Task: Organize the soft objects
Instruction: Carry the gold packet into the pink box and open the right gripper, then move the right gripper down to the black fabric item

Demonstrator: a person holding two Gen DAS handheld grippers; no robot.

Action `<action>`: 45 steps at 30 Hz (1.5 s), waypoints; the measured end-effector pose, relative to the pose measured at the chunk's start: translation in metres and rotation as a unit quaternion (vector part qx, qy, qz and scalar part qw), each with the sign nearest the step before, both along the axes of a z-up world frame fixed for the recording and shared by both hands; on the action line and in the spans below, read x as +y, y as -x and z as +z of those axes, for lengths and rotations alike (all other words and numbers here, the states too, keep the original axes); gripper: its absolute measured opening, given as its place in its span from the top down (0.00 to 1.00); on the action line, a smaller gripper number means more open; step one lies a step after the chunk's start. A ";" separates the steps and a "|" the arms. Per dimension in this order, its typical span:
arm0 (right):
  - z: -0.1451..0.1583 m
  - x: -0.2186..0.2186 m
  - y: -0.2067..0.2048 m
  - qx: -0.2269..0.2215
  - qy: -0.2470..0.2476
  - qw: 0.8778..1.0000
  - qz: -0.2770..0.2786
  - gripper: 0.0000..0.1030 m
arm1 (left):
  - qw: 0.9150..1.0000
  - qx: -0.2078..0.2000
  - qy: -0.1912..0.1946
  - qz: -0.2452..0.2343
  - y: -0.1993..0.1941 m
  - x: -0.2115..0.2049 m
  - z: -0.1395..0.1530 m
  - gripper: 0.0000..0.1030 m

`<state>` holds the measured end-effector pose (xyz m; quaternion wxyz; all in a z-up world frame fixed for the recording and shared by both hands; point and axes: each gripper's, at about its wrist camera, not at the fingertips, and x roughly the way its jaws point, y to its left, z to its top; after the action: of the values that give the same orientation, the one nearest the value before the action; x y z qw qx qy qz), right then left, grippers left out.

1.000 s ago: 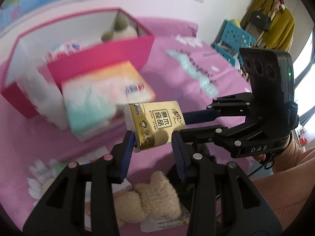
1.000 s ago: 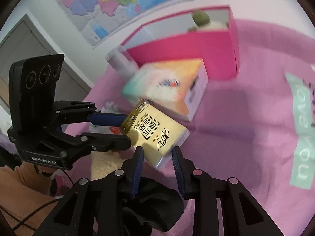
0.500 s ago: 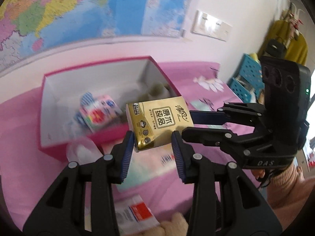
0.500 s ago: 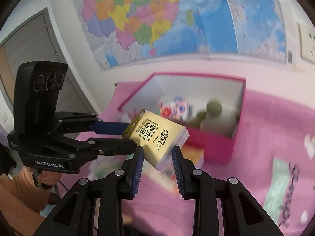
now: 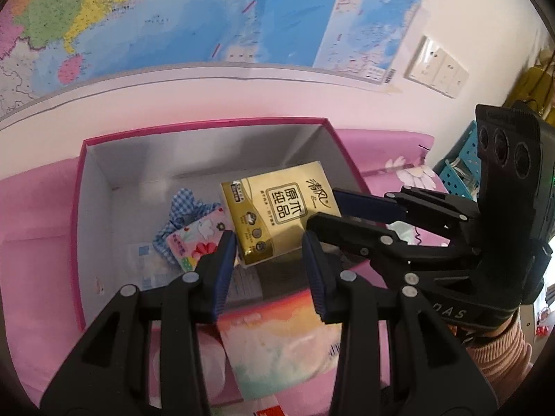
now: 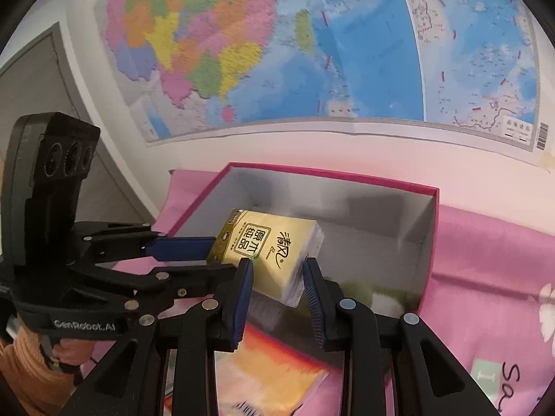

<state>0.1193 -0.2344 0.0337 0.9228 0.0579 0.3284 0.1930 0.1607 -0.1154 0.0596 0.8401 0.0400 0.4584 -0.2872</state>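
A gold tissue pack (image 5: pixel 277 215) hangs over the open pink box (image 5: pixel 208 128), gripped from two sides. My left gripper (image 5: pixel 270 250) is shut on its near end. My right gripper (image 6: pixel 277 270) is shut on its other end (image 6: pixel 274 253); it also shows in the left wrist view (image 5: pixel 326 204). The box (image 6: pixel 333 176) holds a flowered tissue pack (image 5: pixel 197 242), a blue checked cloth (image 5: pixel 184 204) and a green and white plush (image 6: pixel 360 294).
A large orange and teal tissue pack (image 5: pixel 281 343) lies on the pink bedspread (image 6: pixel 485 260) in front of the box. A wall map (image 6: pixel 312 45) hangs behind. Blue crates (image 5: pixel 458 170) stand at the far right.
Both grippers have carried the gold pack up and forward from above the bedspread to over the open box. The box now fills the middle of both views.
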 end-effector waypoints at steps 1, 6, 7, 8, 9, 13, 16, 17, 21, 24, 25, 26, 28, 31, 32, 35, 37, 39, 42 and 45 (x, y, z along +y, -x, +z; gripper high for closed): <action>-0.001 -0.001 -0.005 0.003 0.002 1.000 -0.003 0.71 | 1.000 0.005 0.000 0.002 -0.004 -0.001 -0.001 0.60; -0.006 -0.008 -0.022 0.014 -0.003 1.000 -0.025 0.71 | 1.000 0.024 -0.003 0.013 -0.019 -0.005 -0.009 0.60; -0.007 -0.010 -0.025 0.017 -0.002 0.999 -0.032 0.71 | 1.000 0.024 -0.003 0.015 -0.019 -0.005 -0.010 0.60; -0.007 -0.010 -0.026 0.017 0.000 0.999 -0.038 0.71 | 1.000 0.025 -0.002 0.016 -0.020 -0.004 -0.010 0.61; -0.008 -0.010 -0.027 0.017 0.002 0.999 -0.044 0.71 | 1.000 0.025 -0.003 0.017 -0.019 -0.003 -0.010 0.61; -0.006 -0.013 -0.018 0.010 -0.004 0.999 -0.047 0.69 | 1.000 0.013 -0.005 0.010 -0.008 0.003 -0.005 0.60; -0.001 -0.013 0.002 -0.003 -0.011 0.999 -0.035 0.67 | 1.000 0.001 0.002 -0.001 0.006 0.011 0.003 0.60; 0.002 -0.014 0.009 -0.008 -0.017 0.999 -0.029 0.64 | 1.000 -0.006 0.002 -0.006 0.014 0.014 0.005 0.60; 0.012 -0.017 0.048 -0.024 -0.035 0.999 0.001 0.55 | 1.000 -0.021 0.004 -0.016 0.043 0.031 0.014 0.60; 0.015 -0.018 0.078 -0.029 -0.045 0.998 0.029 0.47 | 1.000 -0.020 0.012 -0.014 0.058 0.040 0.017 0.58; 0.014 -0.018 0.089 -0.029 -0.043 0.998 0.036 0.47 | 1.000 -0.021 0.012 -0.010 0.063 0.043 0.018 0.58; 0.012 -0.017 0.097 -0.027 -0.041 0.998 0.041 0.46 | 1.000 -0.022 0.015 -0.009 0.068 0.047 0.018 0.58; 0.007 -0.018 0.113 -0.021 -0.042 0.998 0.049 0.45 | 1.000 -0.024 0.013 -0.004 0.075 0.049 0.018 0.58; -0.009 -0.018 0.136 -0.002 -0.046 0.997 0.061 0.44 | 1.000 -0.026 0.017 -0.001 0.088 0.054 0.019 0.58; -0.013 -0.019 0.141 0.004 -0.045 0.997 0.062 0.44 | 1.000 -0.023 0.021 -0.002 0.093 0.056 0.018 0.58; -0.032 -0.019 0.158 0.032 -0.045 0.996 0.068 0.42 | 1.000 -0.019 0.016 -0.011 0.107 0.054 0.010 0.58; -0.045 -0.019 0.168 0.050 -0.047 0.995 0.074 0.39 | 1.000 -0.015 0.008 -0.018 0.116 0.054 0.003 0.58; -0.060 -0.018 0.177 0.074 -0.048 0.993 0.076 0.35 | 1.000 -0.006 0.005 -0.030 0.124 0.051 -0.006 0.58; -0.079 -0.017 0.185 0.102 -0.052 0.990 0.079 0.34 | 0.999 0.012 -0.001 -0.053 0.140 0.044 -0.022 0.58; -0.095 -0.017 0.190 0.127 -0.057 0.987 0.078 0.33 | 0.997 0.027 -0.012 -0.078 0.154 0.037 -0.038 0.58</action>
<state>-0.0710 -0.2514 -0.0616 0.8507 0.1085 0.4351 0.2743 0.0068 -0.0786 0.0220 0.8023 0.0775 0.4794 -0.3472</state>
